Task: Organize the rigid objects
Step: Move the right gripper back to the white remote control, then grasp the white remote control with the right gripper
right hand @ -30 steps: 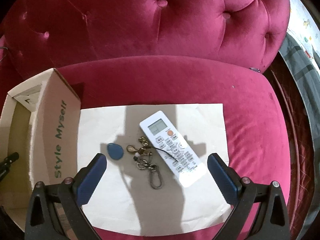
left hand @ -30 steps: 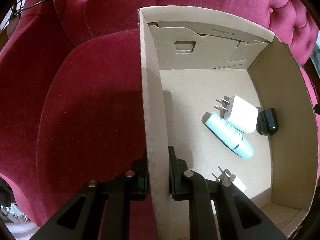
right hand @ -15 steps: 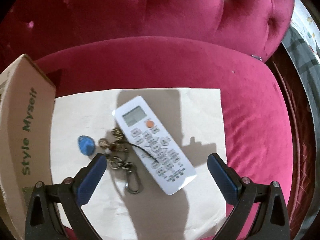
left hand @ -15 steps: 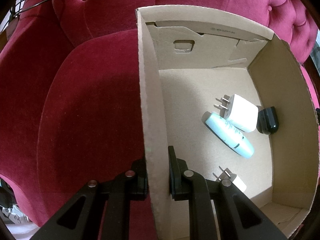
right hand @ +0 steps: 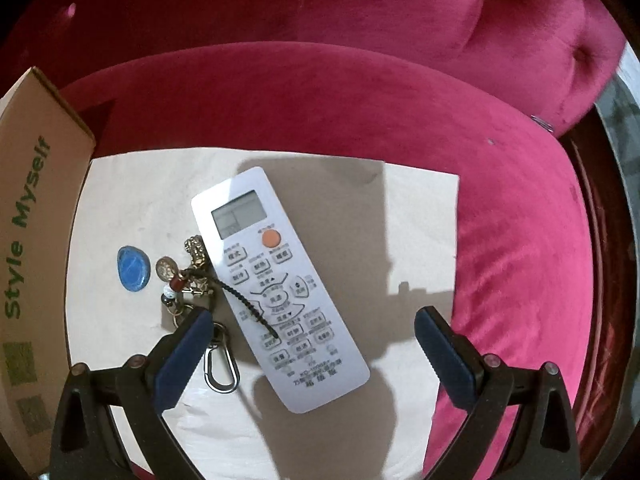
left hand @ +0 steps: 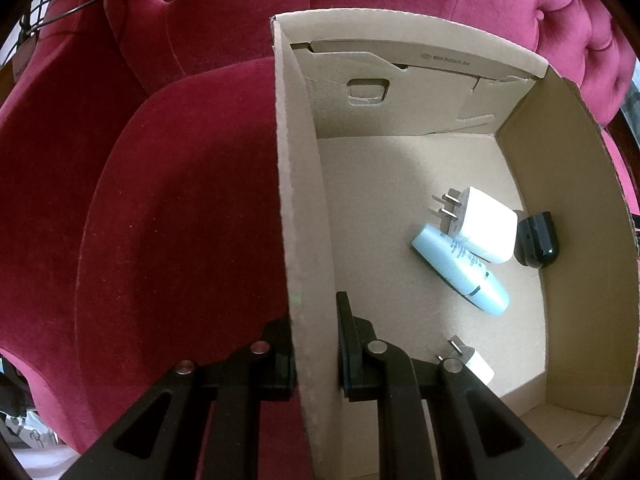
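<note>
My left gripper (left hand: 314, 344) is shut on the left wall of an open cardboard box (left hand: 298, 200), one finger inside and one outside. In the box lie a white plug adapter (left hand: 482, 224), a pale blue tube (left hand: 460, 276), a black object (left hand: 538, 240) and a second white plug (left hand: 470, 364). My right gripper (right hand: 312, 324) is open, low over a white remote control (right hand: 276, 284) lying on a white sheet (right hand: 416, 240). A keychain with a carabiner (right hand: 220, 364) and a blue tag (right hand: 133, 269) lie left of the remote, its cord across the buttons.
Everything rests on a red velvet tufted sofa (right hand: 360, 92). The box's printed outer side (right hand: 24, 240) stands at the left edge of the right wrist view. A wire hanger (left hand: 60, 4) shows at the sofa's upper left.
My right gripper has come down and forward over the remote, which now lies between the open fingers. The left gripper keeps its hold on the box wall, nearly still.
</note>
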Action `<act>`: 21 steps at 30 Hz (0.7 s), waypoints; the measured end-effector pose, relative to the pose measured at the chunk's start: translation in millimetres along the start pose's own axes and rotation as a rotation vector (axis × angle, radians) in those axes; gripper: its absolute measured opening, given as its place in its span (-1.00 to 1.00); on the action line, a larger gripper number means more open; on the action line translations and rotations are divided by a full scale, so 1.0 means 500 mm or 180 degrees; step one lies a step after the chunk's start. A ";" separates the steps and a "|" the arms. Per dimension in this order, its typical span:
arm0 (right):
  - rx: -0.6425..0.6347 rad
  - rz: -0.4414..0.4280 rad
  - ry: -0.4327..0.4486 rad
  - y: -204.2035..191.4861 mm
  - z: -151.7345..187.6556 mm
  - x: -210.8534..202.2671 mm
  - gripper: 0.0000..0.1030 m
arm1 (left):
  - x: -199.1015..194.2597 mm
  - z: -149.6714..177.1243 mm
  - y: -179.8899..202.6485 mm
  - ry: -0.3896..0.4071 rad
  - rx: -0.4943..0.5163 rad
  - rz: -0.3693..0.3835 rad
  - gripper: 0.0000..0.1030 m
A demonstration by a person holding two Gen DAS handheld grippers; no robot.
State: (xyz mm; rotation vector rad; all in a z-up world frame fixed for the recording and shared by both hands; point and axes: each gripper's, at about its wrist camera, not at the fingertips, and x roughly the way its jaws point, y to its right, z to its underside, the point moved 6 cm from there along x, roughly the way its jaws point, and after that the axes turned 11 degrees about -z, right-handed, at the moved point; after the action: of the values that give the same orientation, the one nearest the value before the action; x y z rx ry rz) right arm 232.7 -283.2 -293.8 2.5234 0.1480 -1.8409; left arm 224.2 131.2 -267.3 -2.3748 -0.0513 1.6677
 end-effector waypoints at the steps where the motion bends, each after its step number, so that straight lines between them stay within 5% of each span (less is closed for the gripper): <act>1: -0.0023 -0.0005 0.0004 0.003 -0.003 0.001 0.98 | 0.000 0.000 0.000 -0.0002 0.0001 -0.0002 -0.68; 7: -0.0170 -0.0051 -0.0079 0.019 -0.023 0.023 0.95 | 0.001 -0.001 0.001 0.0000 0.0025 -0.0027 -0.68; 15: -0.0218 -0.0126 -0.0109 0.003 -0.025 0.033 0.42 | 0.001 -0.001 0.006 -0.0006 0.0025 -0.0028 -0.68; 17: -0.0219 -0.0199 -0.0075 -0.007 -0.026 0.027 0.06 | 0.001 -0.001 0.005 -0.0011 0.0018 -0.0022 -0.68; 21: -0.0184 -0.0182 -0.0085 -0.010 -0.025 0.024 -0.02 | 0.001 -0.001 0.008 -0.0012 0.0043 -0.0040 -0.68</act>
State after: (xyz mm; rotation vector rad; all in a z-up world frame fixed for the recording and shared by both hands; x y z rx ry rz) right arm 247.7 -276.5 -301.4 2.4805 0.2719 -1.8608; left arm 224.6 127.3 -268.6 -2.3566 -0.0553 1.6617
